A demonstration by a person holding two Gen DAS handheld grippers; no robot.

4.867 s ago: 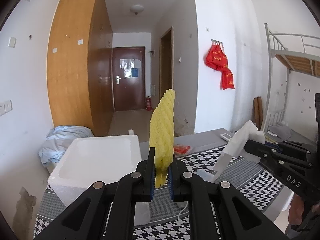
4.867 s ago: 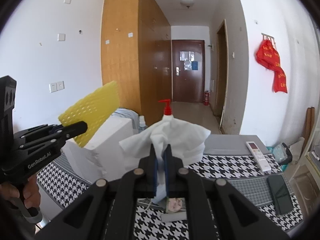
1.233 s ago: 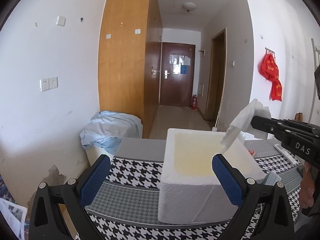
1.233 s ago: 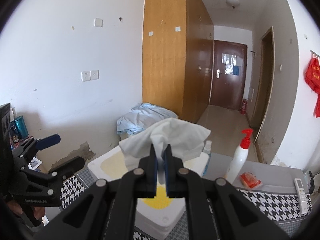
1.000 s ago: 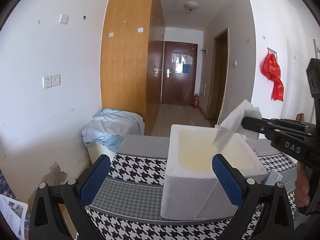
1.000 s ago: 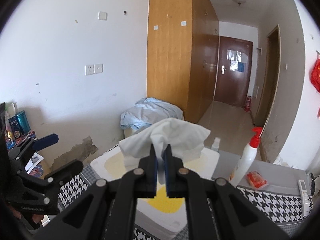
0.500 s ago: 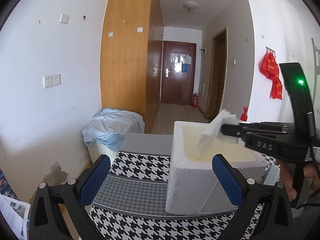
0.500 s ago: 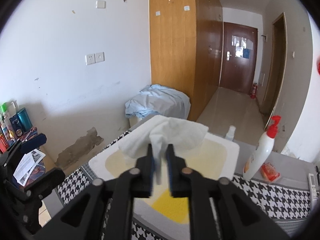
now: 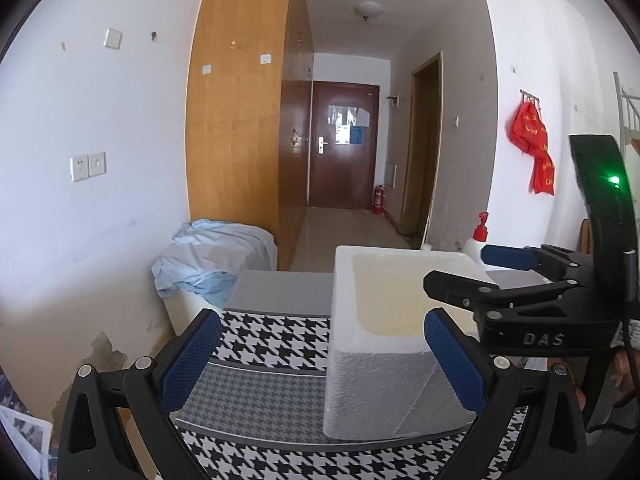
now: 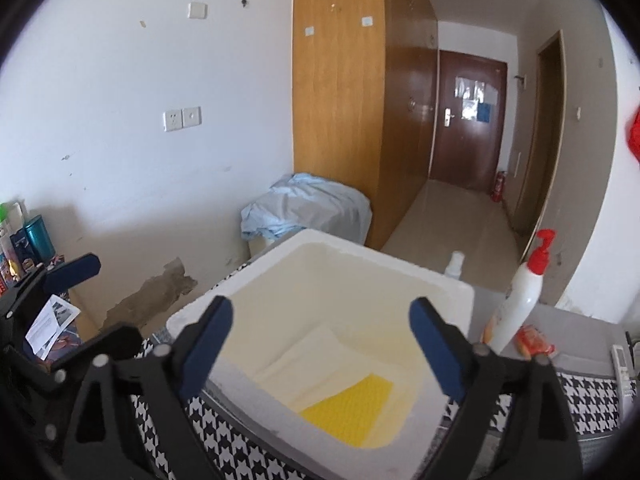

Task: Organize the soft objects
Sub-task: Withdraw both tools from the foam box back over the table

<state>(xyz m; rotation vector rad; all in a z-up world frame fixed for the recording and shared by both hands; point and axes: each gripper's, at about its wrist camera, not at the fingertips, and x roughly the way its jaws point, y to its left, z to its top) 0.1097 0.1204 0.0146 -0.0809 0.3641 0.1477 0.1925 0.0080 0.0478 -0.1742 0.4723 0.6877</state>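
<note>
A white foam box stands on the houndstooth table; it also shows in the left wrist view. Inside it lie a yellow sponge cloth and a white tissue, flat on the bottom. My right gripper is open and empty above the box's near rim; it also shows from the side in the left wrist view. My left gripper is open and empty, to the left of the box and lower.
A white pump bottle with a red top, a small spray bottle and an orange packet stand behind the box. A remote lies at the right. A blue sheet bundle sits beyond the table's far left.
My right gripper has opened over the box and the white tissue has dropped inside beside the yellow cloth. The left gripper has stayed open and nearly still.
</note>
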